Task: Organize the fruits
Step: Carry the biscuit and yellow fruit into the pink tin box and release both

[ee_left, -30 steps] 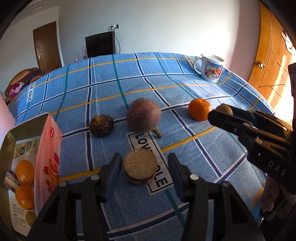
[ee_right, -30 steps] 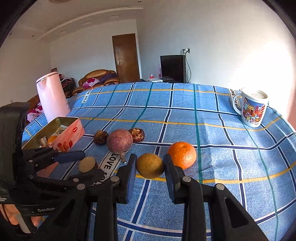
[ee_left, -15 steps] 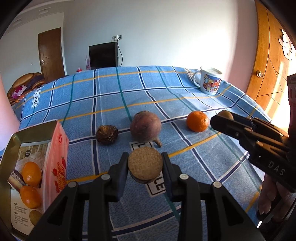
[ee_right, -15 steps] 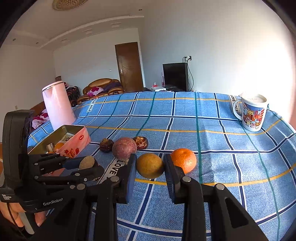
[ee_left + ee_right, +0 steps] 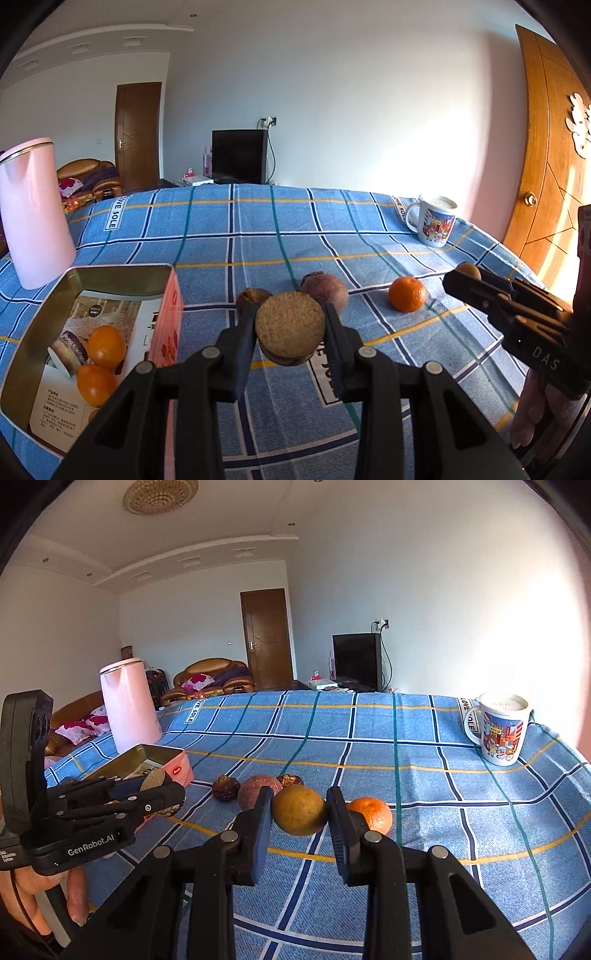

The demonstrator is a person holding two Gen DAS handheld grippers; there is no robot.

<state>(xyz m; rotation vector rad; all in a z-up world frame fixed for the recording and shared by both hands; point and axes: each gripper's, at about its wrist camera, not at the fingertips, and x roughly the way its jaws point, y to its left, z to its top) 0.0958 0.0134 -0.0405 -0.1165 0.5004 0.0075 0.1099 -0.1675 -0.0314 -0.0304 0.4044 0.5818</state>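
White-walled room in bright sun

Brown door (image 5: pixel 269 638), dark television (image 5: pixel 356 661), brown sofa (image 5: pixel 212 677), wooden door (image 5: pixel 546 155) sunlit.

Both grippers matte black plastic, silver screws at finger pivots, blue pads inside. Left gripper (image 5: pixel 162 792) body marked "GenRobot.AI" in white; right gripper (image 5: pixel 466 277) reads "DAS". Bare-skinned hand (image 5: pixel 40 897) on left grip
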